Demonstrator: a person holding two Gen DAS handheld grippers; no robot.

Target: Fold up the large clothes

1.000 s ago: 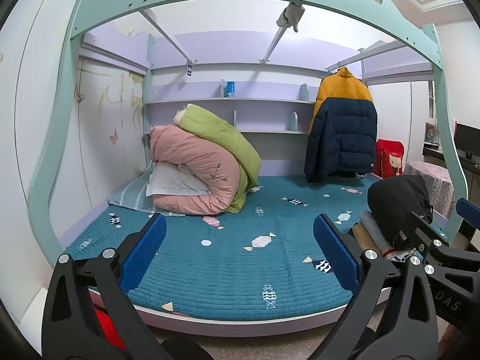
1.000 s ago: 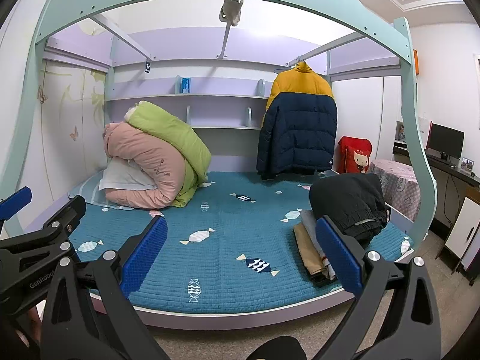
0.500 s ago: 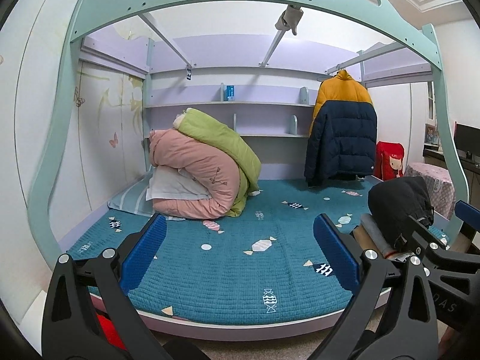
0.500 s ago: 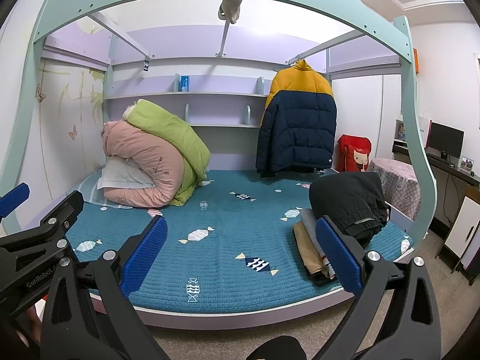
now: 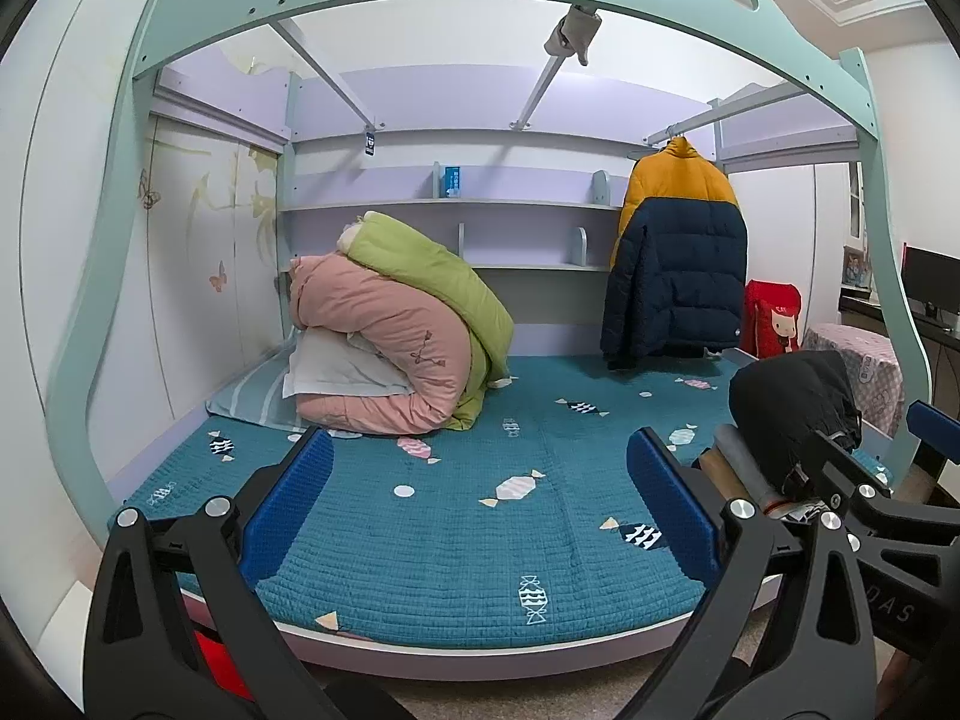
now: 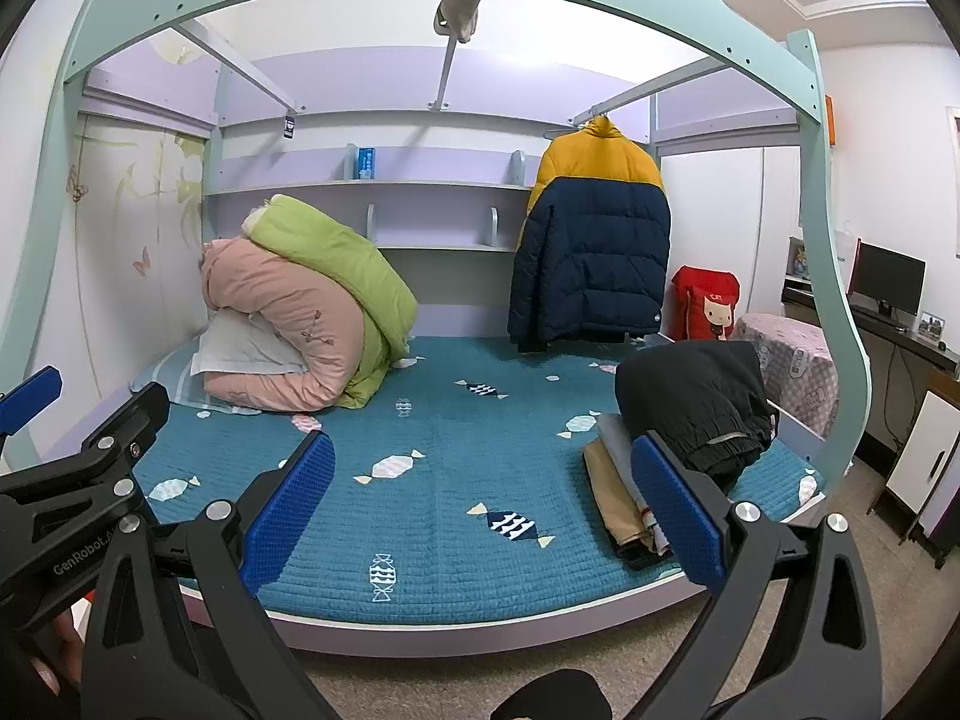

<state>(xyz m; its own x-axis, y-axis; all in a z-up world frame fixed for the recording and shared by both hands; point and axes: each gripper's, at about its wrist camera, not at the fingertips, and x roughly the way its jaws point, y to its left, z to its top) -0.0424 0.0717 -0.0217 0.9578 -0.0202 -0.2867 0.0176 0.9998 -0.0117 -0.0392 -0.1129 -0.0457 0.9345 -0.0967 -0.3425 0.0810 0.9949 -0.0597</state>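
Note:
A crumpled black garment point(image 6: 696, 402) lies on a stack of folded tan and grey clothes point(image 6: 618, 492) at the right front of the blue bed point(image 6: 444, 468); the black garment also shows in the left wrist view point(image 5: 792, 414). A yellow and navy puffer jacket point(image 6: 594, 252) hangs from a rail at the back right, also in the left wrist view point(image 5: 678, 264). My left gripper point(image 5: 480, 504) and my right gripper point(image 6: 480, 504) are both open and empty, held in front of the bed's near edge, apart from all clothes.
Rolled pink and green quilts point(image 6: 312, 312) with a white pillow sit at the bed's back left. The teal bed frame point(image 6: 828, 240) arches overhead. A pink-covered table point(image 6: 792, 354), a red bag point(image 6: 708, 306) and a monitor point(image 6: 888, 282) stand to the right.
Both views have drifted slightly, with the bed sitting a little lower in frame. Both grippers stay open and empty.

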